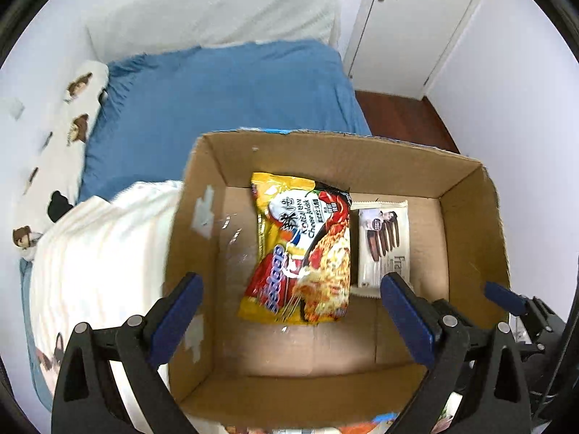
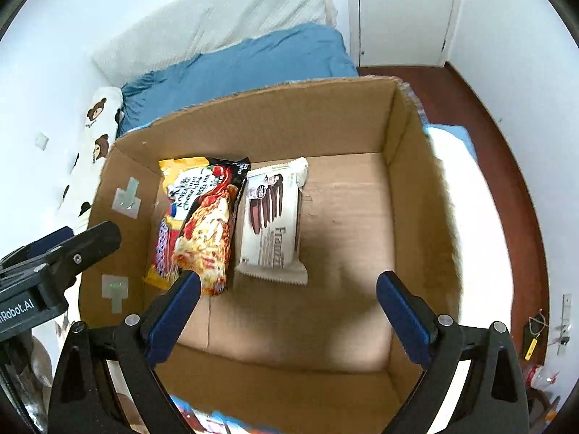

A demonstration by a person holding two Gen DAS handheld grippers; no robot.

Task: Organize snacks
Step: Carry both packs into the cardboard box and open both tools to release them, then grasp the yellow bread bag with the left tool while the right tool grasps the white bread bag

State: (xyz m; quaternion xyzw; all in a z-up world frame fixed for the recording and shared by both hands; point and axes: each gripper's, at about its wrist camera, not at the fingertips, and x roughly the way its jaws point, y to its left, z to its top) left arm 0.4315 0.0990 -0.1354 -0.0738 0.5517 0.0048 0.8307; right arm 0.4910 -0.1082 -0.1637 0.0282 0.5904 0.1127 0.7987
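Lying flat on the floor of the box [image 2: 260, 126], the noodle pack [image 2: 197, 220] and the wafer pack [image 2: 271, 220] sit side by side, long edges touching or nearly so. The noodle pack is toward the box's left wall, where grey tape patches show; the wafer pack is beside it, nearer the middle of the back wall. The right half of the box floor is bare cardboard.

The left gripper [image 1: 291, 311] hangs above the box with its jaws spread wide and nothing between them; in its own view the noodle pack [image 1: 300, 249] lies below and between the blue fingers, the wafer pack [image 1: 383, 242] just past the right finger. The right gripper [image 2: 287, 311] is also released, jaws wide and empty, above the front part of the box; both packs lie ahead of its left finger, apart from it.

The box [image 1: 325, 152] rests on a bed with a blue sheet [image 1: 224, 86] and a white quilt [image 1: 97, 253].
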